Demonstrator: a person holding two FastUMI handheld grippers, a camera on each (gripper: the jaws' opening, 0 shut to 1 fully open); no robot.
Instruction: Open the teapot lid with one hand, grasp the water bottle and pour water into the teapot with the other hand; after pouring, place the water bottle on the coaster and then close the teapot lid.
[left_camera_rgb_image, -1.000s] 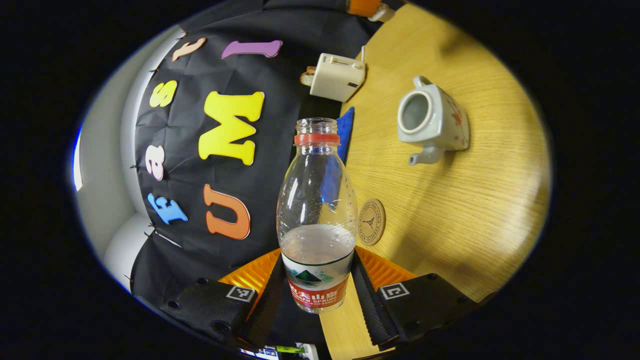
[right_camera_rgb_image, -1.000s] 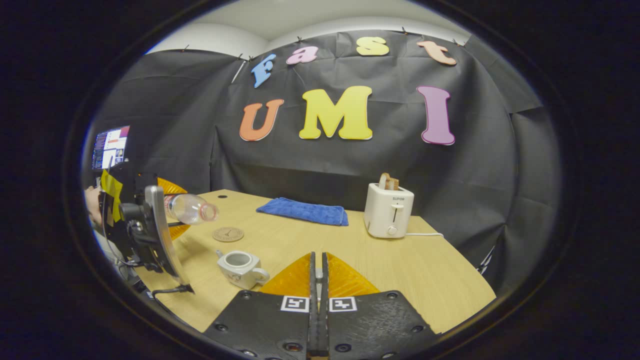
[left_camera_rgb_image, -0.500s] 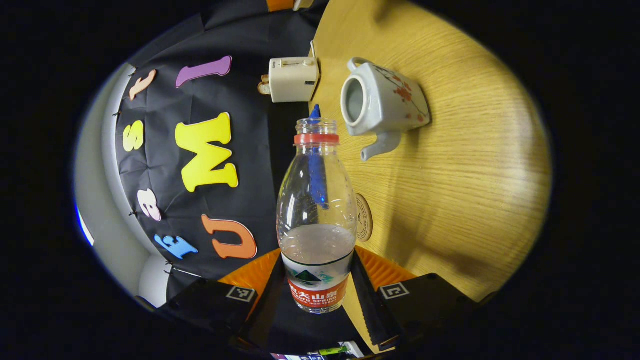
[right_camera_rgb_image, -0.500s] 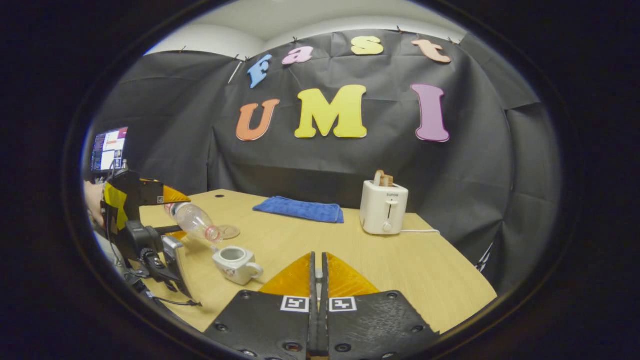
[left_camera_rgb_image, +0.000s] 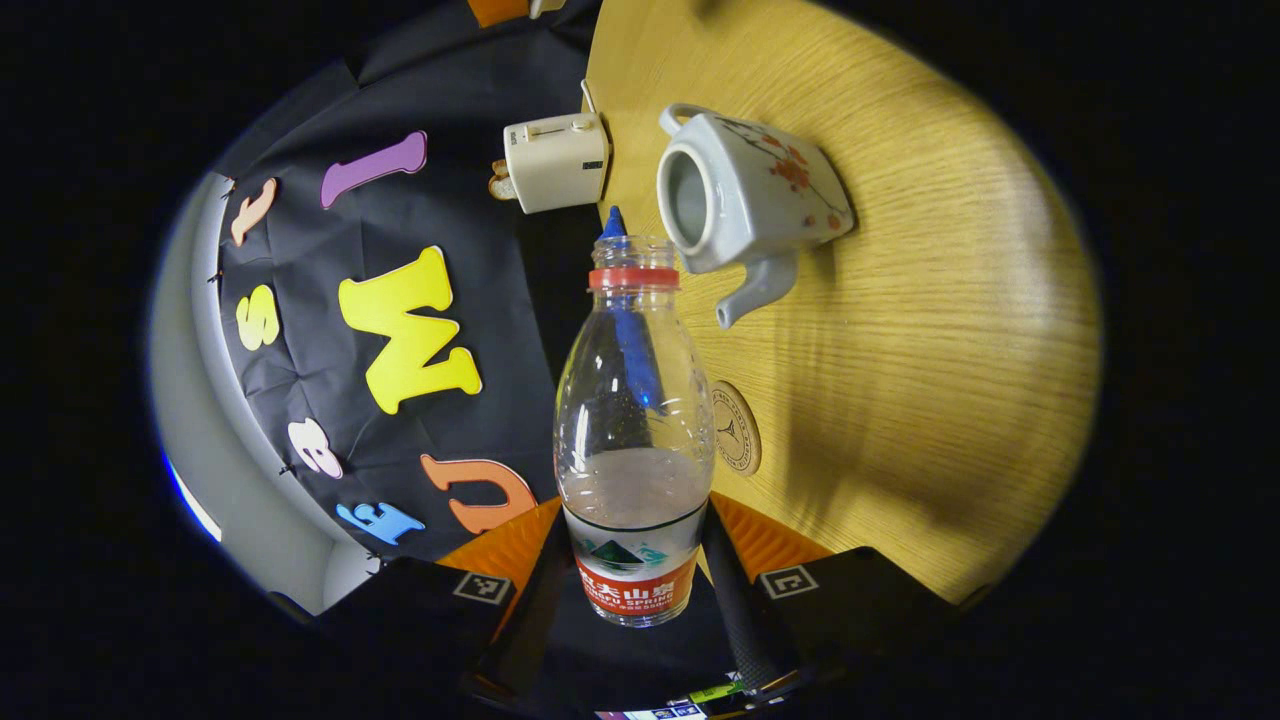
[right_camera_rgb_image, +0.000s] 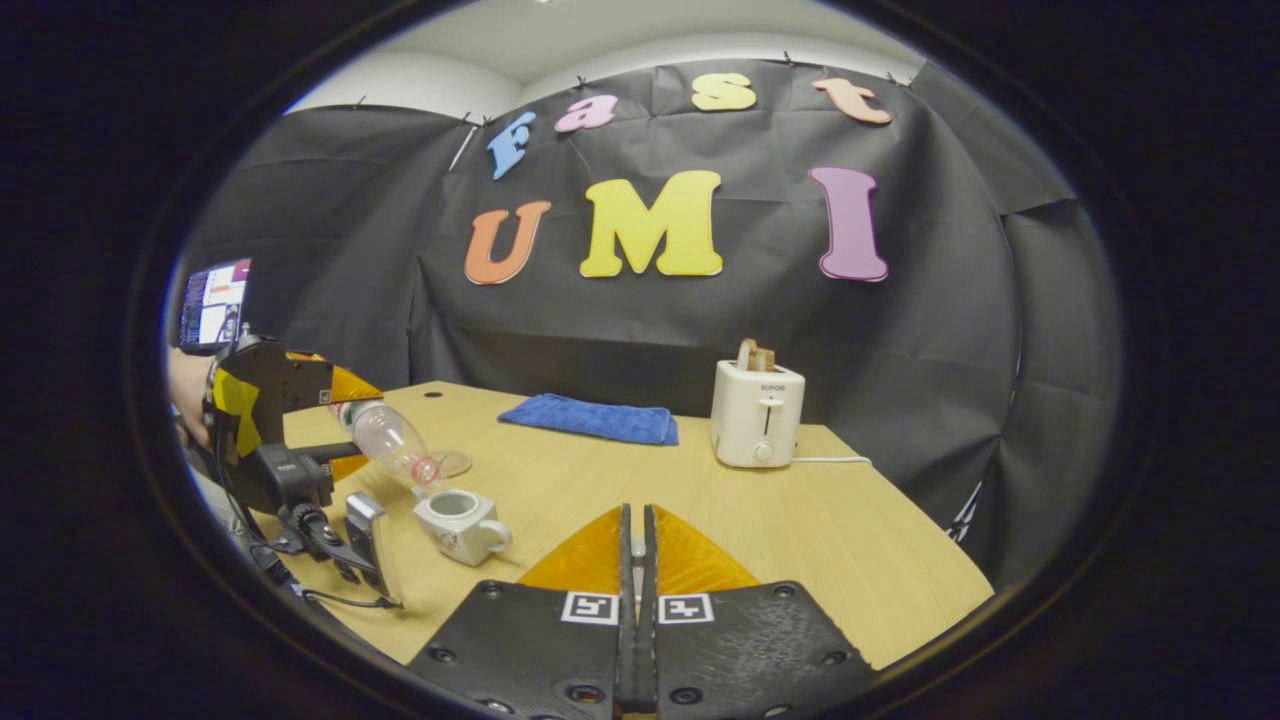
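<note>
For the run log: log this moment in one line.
left tongs: shut on bottle | bottle: tilted, mouth by open teapot | right tongs: shut

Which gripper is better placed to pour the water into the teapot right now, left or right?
Left. The left gripper is shut on the water bottle, already tilted with its open mouth just above the lidless teapot. The right gripper is shut, away from the teapot.

A staged recording booth: black cloth wall (right_camera_rgb_image: 330, 260) behind a wooden table (right_camera_rgb_image: 860, 560), toaster (right_camera_rgb_image: 756, 420) at the far side, monitor (right_camera_rgb_image: 213, 305) glowing far left.
</note>
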